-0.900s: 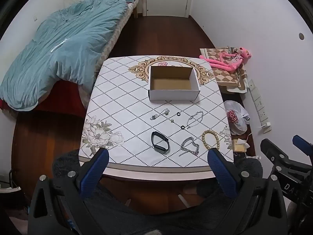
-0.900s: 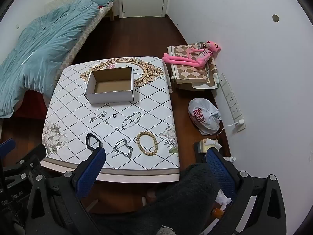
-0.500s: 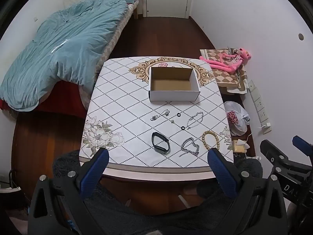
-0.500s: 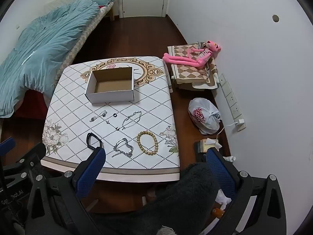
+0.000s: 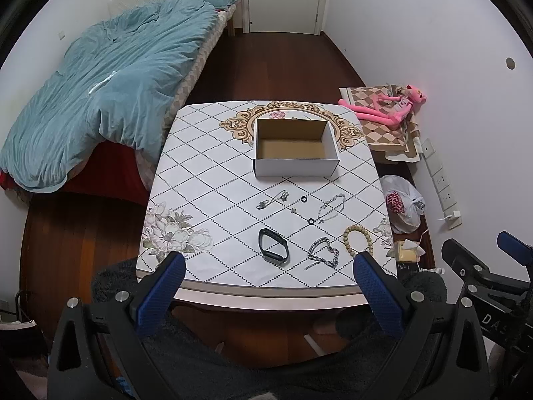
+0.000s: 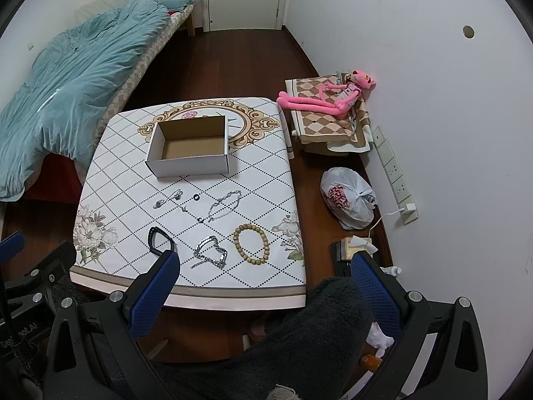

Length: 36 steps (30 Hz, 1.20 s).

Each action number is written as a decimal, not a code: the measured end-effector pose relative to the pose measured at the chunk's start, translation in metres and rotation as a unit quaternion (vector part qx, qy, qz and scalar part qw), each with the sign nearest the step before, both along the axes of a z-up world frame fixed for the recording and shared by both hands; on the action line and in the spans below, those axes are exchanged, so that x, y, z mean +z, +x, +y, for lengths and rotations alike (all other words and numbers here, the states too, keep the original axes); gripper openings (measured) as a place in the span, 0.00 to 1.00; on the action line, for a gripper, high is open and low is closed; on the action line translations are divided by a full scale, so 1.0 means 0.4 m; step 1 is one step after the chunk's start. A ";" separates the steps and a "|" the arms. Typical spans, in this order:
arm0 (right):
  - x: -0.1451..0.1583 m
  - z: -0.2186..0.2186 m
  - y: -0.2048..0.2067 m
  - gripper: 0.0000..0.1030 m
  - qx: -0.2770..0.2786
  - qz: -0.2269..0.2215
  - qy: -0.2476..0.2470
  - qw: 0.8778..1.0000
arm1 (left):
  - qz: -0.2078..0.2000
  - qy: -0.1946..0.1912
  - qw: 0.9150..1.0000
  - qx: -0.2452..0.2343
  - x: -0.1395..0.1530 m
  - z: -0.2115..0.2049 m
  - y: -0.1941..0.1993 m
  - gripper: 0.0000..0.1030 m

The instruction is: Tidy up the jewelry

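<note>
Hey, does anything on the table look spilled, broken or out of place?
Nothing stands out. The cardboard box sits upright and empty, and the beaded bracelet and black band lie flat and apart.

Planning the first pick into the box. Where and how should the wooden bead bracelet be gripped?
Probably from straight above: the wooden bead bracelet lies flat as an open ring on the table. Put one finger inside the loop and one outside, pinching the nearest bead strand. The right tongs, open and closest, suit it.

bare tabletop [image 5: 206, 180] left of box [image 5: 295, 148]
</note>
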State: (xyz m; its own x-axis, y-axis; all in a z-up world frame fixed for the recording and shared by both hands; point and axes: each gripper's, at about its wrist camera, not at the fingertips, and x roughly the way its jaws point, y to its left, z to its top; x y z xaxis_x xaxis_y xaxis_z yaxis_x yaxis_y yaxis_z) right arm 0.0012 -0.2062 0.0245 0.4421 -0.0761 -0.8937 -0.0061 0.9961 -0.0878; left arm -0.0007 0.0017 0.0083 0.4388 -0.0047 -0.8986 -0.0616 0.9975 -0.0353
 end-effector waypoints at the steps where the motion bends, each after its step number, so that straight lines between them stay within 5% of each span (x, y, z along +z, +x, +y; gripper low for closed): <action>1: 0.001 -0.001 0.000 1.00 0.000 0.000 0.000 1.000 | 0.000 0.000 1.000 0.000 0.001 0.000 -0.001 1.00; 36: 0.017 0.006 -0.008 1.00 -0.001 -0.004 0.004 1.000 | -0.010 0.005 1.000 -0.008 0.023 -0.007 -0.008 1.00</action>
